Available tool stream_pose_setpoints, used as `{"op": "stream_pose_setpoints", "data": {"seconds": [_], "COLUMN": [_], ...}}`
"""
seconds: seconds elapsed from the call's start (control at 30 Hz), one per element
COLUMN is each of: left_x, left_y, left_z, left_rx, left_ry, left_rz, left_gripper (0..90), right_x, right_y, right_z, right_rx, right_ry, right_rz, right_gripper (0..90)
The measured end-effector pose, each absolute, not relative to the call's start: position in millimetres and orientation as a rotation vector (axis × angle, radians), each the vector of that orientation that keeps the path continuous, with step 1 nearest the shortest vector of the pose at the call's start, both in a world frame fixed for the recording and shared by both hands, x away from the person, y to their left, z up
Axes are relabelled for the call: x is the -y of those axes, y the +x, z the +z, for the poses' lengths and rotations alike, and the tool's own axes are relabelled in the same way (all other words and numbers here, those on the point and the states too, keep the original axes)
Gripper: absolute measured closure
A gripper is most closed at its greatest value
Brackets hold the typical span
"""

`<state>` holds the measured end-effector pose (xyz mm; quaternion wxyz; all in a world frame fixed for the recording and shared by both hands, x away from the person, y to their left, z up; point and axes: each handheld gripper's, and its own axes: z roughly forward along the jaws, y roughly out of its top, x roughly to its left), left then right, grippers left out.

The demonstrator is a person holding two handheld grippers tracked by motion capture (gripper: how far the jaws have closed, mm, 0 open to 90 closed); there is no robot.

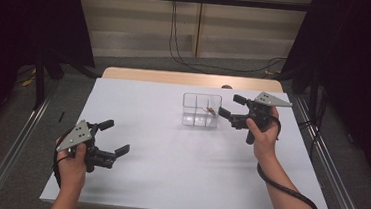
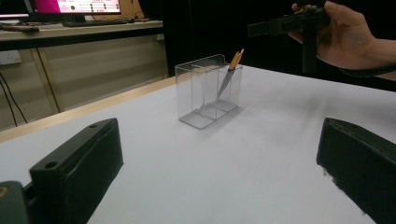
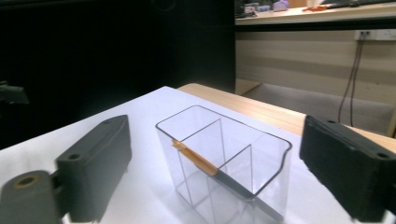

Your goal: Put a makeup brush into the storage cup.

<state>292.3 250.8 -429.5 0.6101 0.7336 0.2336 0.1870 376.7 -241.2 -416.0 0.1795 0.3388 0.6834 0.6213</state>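
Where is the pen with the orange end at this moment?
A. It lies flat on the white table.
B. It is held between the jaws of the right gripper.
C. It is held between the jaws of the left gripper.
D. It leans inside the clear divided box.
D: the pen stands tilted in a compartment of the clear divided box, and the right gripper beside it has open, empty jaws.

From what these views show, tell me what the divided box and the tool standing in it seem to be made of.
Divided box: clear hard plastic, probably acrylic; glossy, with the table visible through its walls.
Tool: likely a grey, matte metal blade with an orange handle, plastic or wood; too small to tell.
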Motion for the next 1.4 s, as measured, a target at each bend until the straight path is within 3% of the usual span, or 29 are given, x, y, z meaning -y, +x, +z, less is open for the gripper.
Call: {"op": "stream_pose_setpoints", "data": {"seconds": [1.4], "left_x": [-250.4], "left_y": [287.5], "left_z": [-429.5], "left_rx": [-0.537], "left_ry": [1.697], "left_rz": [0.418], "left_gripper": [0.3], "right_x": [249.0], "right_y": [342.3], "right_z": [-433.0], "right_rx": [-2.043], "right_ry": [0.915], "right_rz": [1.695], "right_gripper": [6.8]}}
